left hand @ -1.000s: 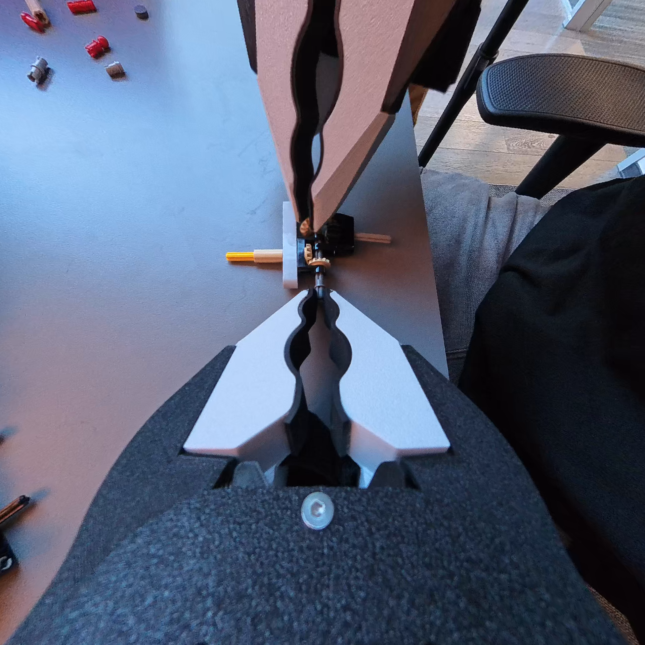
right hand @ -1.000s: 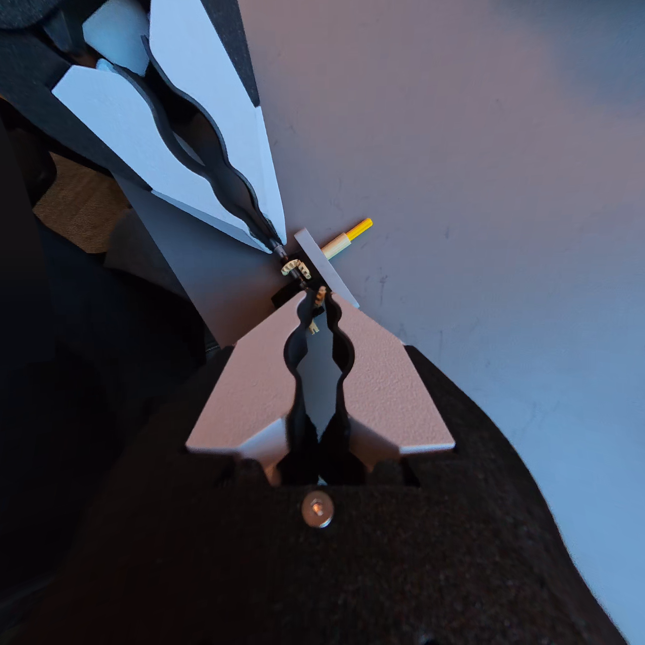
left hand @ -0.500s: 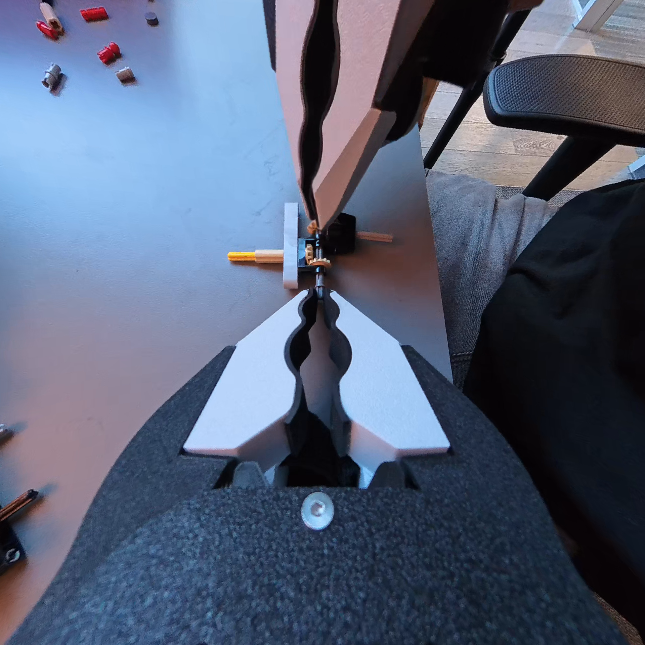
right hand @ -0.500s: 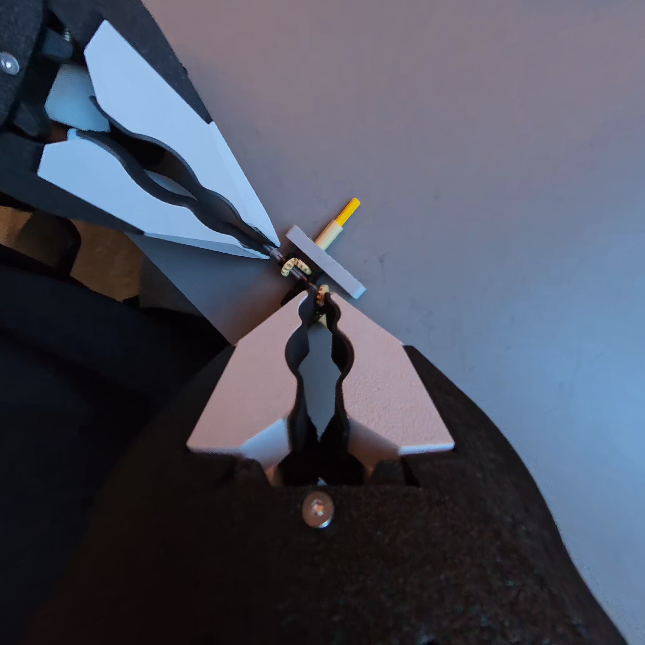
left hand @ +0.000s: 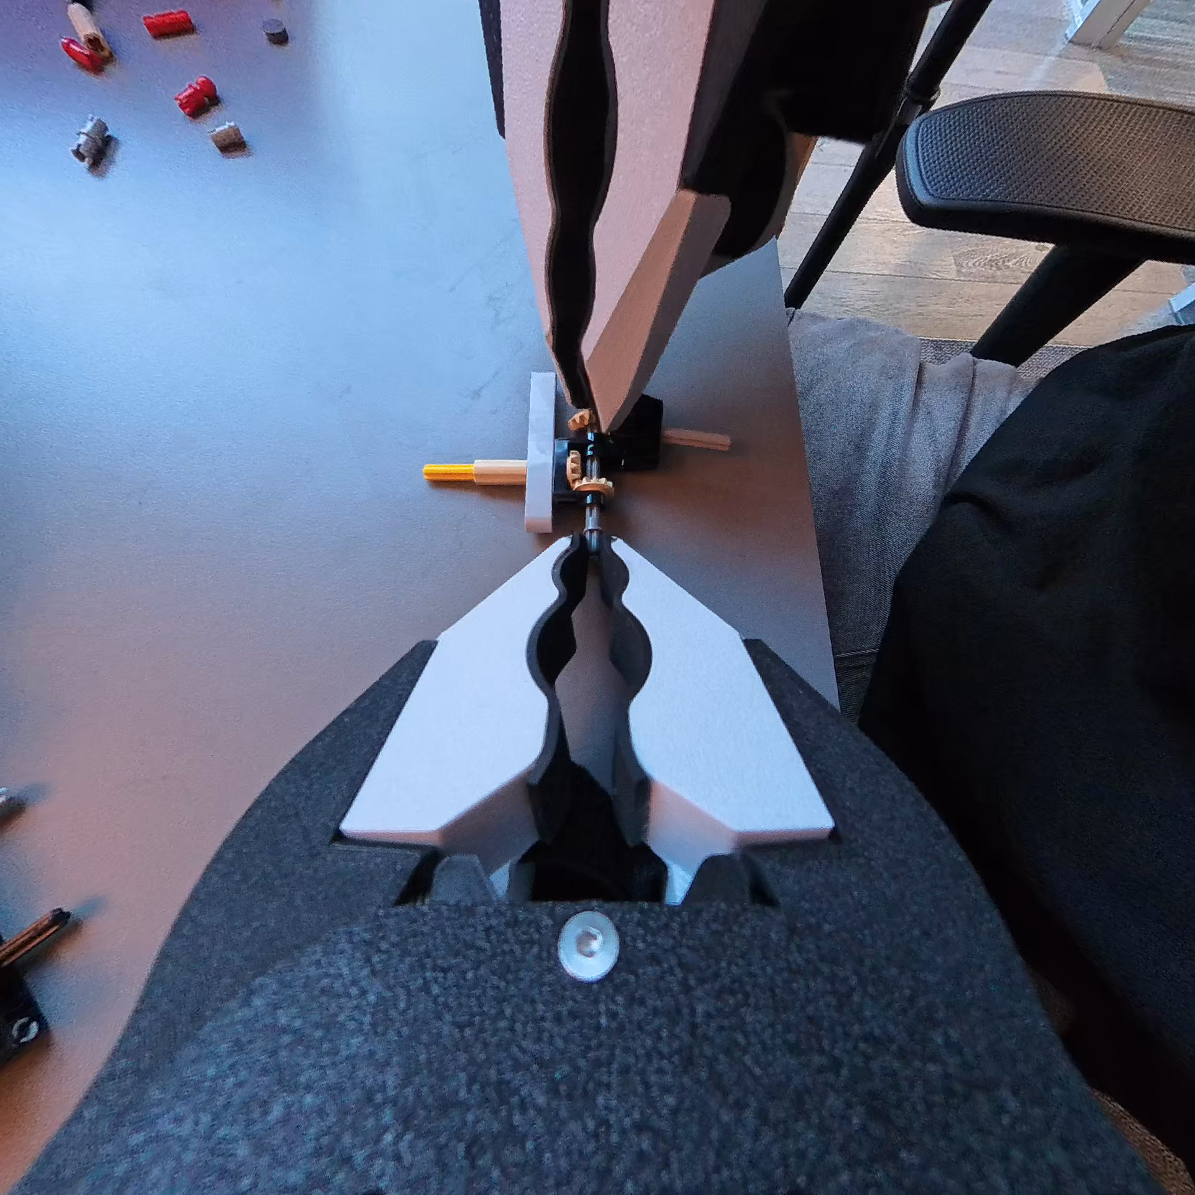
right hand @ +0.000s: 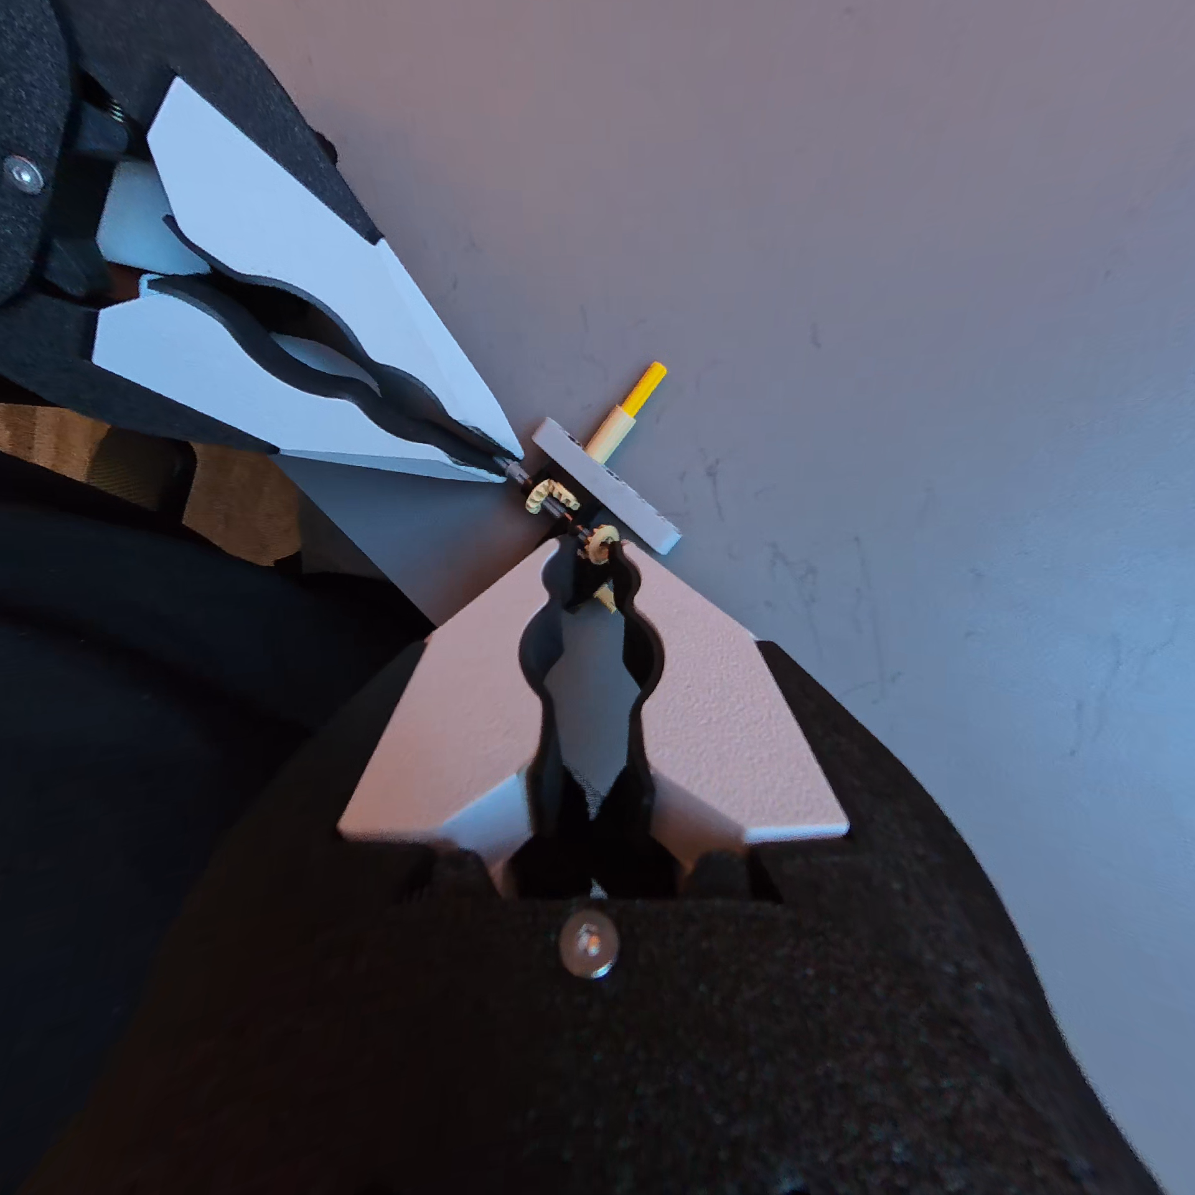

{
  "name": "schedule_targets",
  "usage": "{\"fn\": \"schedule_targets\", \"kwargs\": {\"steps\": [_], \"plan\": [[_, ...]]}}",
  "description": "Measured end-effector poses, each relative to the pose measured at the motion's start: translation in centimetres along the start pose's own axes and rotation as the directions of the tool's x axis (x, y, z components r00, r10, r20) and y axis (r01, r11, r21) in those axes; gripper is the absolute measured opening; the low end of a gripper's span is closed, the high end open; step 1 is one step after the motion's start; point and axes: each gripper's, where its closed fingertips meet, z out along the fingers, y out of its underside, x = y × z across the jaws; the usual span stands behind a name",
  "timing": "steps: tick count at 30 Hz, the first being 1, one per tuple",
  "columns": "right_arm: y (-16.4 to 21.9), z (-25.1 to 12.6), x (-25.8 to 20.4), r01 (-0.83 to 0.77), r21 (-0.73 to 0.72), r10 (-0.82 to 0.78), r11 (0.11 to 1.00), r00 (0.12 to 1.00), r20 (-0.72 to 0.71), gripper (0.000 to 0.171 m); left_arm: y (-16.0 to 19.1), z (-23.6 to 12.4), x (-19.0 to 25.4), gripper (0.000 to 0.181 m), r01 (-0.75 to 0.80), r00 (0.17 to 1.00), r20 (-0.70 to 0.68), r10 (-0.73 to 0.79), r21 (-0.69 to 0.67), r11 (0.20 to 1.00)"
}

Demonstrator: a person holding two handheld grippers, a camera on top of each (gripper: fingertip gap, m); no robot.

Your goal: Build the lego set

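A small lego assembly [left hand: 582, 452] is held between both grippers near the table's corner. It has a grey beam [left hand: 540, 452], a black block [left hand: 637, 440], a yellow axle [left hand: 446, 471] in a tan sleeve, and tan gears [left hand: 592, 482] on a thin black axle [left hand: 592, 517]. My left gripper [left hand: 592, 546] is shut on the near end of the black axle. My right gripper [right hand: 598, 549] comes from the opposite side, shut on a small tan gear [right hand: 601, 542] at the axle's other end. The grey beam [right hand: 608, 495] and the left gripper [right hand: 511, 462] show in the right wrist view.
Loose red pieces [left hand: 194, 97] and a grey connector [left hand: 90, 139] lie far left on the grey table [left hand: 258, 388]. Black parts [left hand: 19, 1028] lie at the near left. The table edge [left hand: 802, 517] is just right of the assembly, with a chair [left hand: 1047, 161] and a person's dark clothing [left hand: 1034, 711] beyond. The left gripper's tips are roughly 4 centimetres from the right gripper's. From either gripper's tips it is about 20 centimetres to the grey connector [left hand: 90, 139].
The right gripper has swung round the assembly, so the left gripper and beam look turned in its view. The tan gear at its tips shows more. Both grips hold.
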Motion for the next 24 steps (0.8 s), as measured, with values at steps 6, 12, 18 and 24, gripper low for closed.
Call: {"fn": "schedule_targets", "kwargs": {"steps": [6, 12, 18, 24], "plan": [[-0.2, -0.5, -0.1, 0.003, 0.009, -0.003, 1.000, 1.000, 0.012, 0.012, 0.0, 0.0, 0.0, 0.001, 0.000, 1.000, 0.000, 0.000, -0.002, 1.000], [-0.8, -1.8, 1.3, 0.041, 0.079, -0.040, 0.996, 0.999, -0.020, 0.012, 0.0, 0.0, 0.0, 0.001, 0.001, 1.000, 0.000, -0.001, -0.003, 1.000], [-0.2, -1.6, 1.3, 0.136, 0.195, -0.162, 0.971, 0.979, 0.122, 0.018, 0.1, 0.0, 0.0, 0.001, 0.002, 1.000, -0.003, -0.002, -0.006, 1.000], [0.2, -2.1, 1.8, 0.412, 0.260, -0.446, 0.873, 0.890, 0.089, 0.009, 0.1, 0.1, 0.0, 0.001, 0.005, 1.000, -0.004, -0.005, -0.008, 1.000]]}}
